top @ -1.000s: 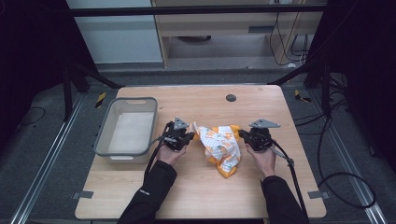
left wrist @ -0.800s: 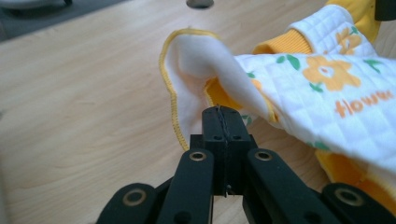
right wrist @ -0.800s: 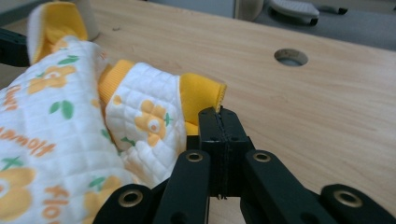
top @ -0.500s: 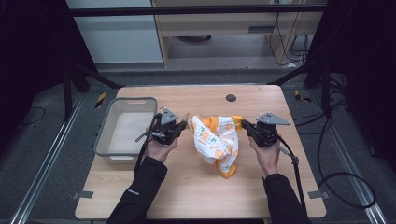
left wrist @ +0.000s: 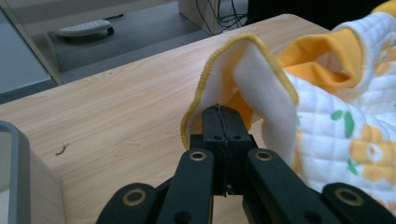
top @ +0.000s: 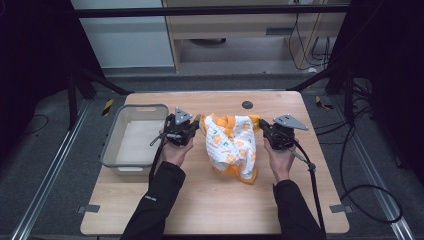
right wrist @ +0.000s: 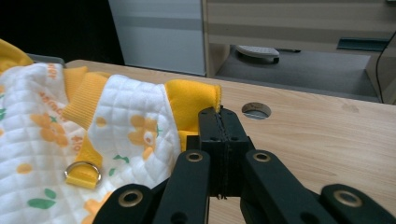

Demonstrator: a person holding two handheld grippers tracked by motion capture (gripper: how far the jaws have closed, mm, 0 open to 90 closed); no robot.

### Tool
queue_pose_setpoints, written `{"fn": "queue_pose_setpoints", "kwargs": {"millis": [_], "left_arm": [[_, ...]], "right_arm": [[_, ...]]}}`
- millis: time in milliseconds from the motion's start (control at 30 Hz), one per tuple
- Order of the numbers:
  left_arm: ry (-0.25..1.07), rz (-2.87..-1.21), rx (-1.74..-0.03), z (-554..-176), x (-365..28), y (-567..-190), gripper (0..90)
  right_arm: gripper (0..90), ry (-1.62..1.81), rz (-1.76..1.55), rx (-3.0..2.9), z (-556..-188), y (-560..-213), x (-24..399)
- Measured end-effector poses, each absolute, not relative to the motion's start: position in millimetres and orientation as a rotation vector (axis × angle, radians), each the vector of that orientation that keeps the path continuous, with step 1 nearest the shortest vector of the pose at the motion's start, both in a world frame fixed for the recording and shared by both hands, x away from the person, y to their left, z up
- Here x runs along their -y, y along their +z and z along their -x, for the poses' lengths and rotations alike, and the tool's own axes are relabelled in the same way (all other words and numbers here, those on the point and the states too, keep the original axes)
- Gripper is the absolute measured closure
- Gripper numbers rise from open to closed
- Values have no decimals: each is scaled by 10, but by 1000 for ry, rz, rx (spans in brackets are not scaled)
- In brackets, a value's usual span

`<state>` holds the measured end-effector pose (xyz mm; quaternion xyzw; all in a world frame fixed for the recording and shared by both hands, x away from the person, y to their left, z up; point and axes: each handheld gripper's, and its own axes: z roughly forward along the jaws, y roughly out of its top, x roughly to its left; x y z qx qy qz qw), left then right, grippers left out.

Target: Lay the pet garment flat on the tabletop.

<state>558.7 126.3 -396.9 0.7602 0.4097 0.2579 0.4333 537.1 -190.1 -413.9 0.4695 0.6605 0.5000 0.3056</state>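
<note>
Garment (top: 231, 145) print lettering too small to read.

Lighting: even, from overhead; wooden table (top: 210, 200) well lit, surroundings falling to near black at left and right edges of the high view. Shadows: soft, short, beneath the cloth (top: 231, 146) and the grey bin (top: 116, 150). Glare: none of note. Sharpness: high view slightly soft; gripper views crisp on the near black jaws, background furniture mildly blurred. Edge distortion: slight.
</note>
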Motion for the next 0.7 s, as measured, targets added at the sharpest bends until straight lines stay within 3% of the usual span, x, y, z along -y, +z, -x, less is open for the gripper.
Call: {"fn": "queue_pose_setpoints", "kwargs": {"millis": [367, 567, 700], "left_arm": [[629, -1938, -1168, -5917, -1149, -4255, 892], [647, -1897, -1213, -5851, -1243, -4219, 712], [612, -1875, -1194, -5735, -1308, -4125, 691]], "right_arm": [[897, 1195, -1336, -1747, -5601, -4424, 1808], [860, 1086, -1350, -1778, -5636, -4510, 1859], [811, 1070, -1340, -1778, -5593, -4437, 1944]]}}
